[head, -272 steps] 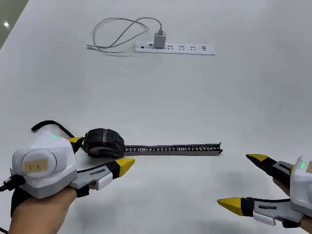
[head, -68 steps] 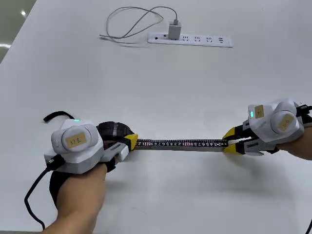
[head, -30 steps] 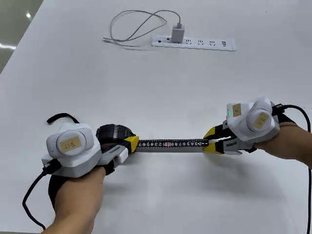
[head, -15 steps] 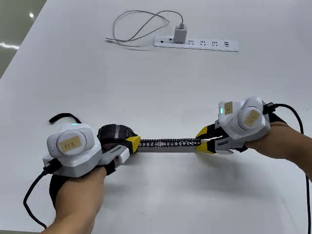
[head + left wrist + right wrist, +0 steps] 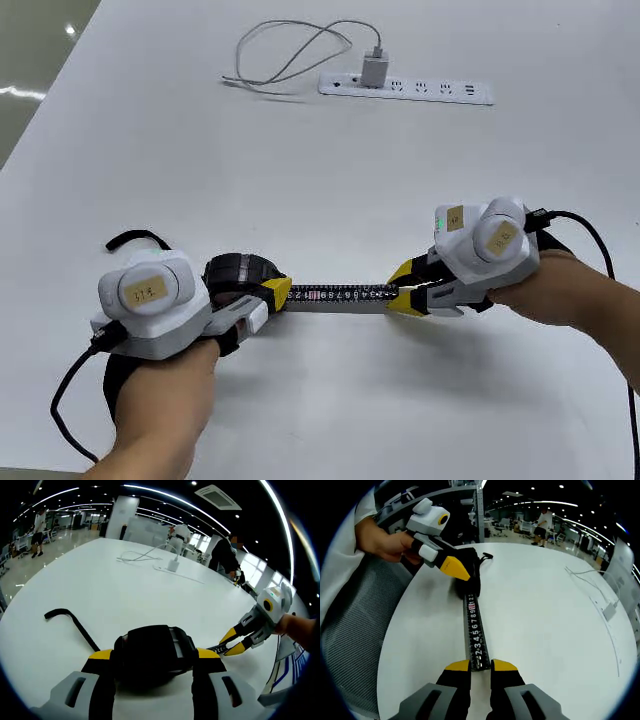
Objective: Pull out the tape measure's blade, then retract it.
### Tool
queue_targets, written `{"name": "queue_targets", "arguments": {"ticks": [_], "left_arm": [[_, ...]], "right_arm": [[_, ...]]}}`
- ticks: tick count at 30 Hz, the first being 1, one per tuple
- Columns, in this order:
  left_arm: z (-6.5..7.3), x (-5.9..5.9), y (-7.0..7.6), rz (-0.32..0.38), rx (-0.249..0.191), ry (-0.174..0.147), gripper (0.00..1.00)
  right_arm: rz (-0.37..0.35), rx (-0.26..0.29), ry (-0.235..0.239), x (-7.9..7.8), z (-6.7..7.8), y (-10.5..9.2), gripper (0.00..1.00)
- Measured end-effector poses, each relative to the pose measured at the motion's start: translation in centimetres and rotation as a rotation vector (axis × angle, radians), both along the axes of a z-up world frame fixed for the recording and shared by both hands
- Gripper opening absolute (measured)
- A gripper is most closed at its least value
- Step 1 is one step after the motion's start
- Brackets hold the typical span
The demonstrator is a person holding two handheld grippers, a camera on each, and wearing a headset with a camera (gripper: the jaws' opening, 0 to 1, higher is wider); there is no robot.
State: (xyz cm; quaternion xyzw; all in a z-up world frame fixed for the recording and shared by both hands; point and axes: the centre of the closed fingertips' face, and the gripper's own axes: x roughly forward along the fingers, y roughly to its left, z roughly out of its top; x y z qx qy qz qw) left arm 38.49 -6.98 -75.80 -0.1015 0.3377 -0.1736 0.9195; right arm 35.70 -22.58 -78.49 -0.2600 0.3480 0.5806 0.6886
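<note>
My left gripper (image 5: 155,655) has its jaws clamped on the sides of the black tape measure (image 5: 238,273), which sits on the white table (image 5: 330,180), its blade (image 5: 340,294) lying flat toward the right, where my right gripper (image 5: 480,666) pinches the blade's tip between nearly closed jaws.
</note>
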Motion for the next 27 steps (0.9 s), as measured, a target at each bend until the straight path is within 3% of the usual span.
{"name": "queue_targets", "arguments": {"ticks": [27], "left_arm": [[-0.2, 0.2, 0.2, -0.008, -0.008, 0.002, 0.58]], "right_arm": [[-0.014, 0.058, 0.015, 0.0, -0.1, 4.1, 0.1]]}}
